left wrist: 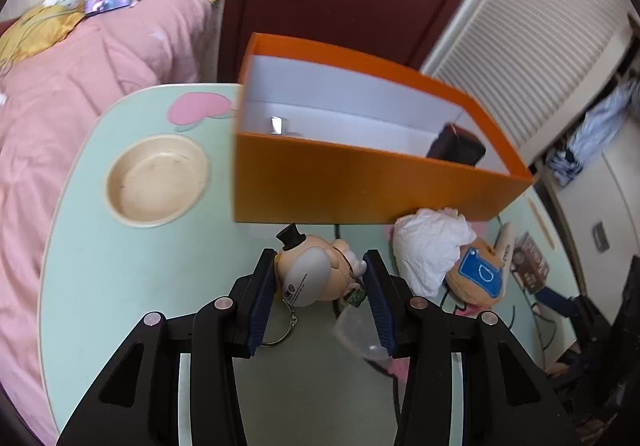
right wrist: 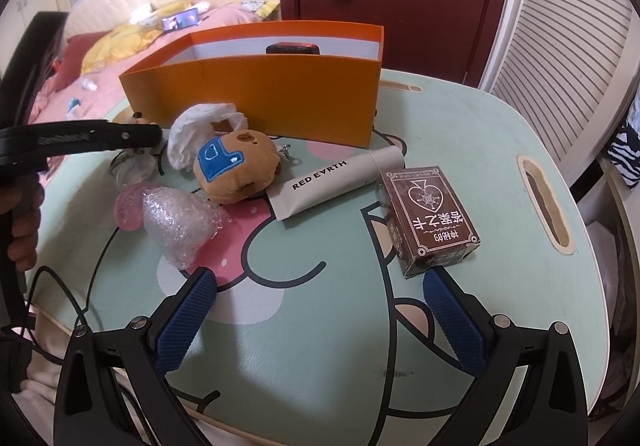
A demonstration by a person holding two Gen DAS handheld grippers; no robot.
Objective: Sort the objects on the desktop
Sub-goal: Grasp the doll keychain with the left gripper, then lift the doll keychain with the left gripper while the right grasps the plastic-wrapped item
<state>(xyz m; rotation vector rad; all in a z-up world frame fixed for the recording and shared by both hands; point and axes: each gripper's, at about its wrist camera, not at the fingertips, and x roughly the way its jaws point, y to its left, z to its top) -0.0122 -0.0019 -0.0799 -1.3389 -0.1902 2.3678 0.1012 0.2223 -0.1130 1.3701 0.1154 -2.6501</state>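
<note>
Straddling figurine, perhaps touching: left tool.

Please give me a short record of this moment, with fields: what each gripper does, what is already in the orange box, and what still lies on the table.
left gripper: fingers on both sides of the duck figurine keychain
right gripper: open, holds nothing
orange box: contains a dark item and a small shiny item
table: plush toy, white tube, brown card box, bubble wrap, white tissue
</note>
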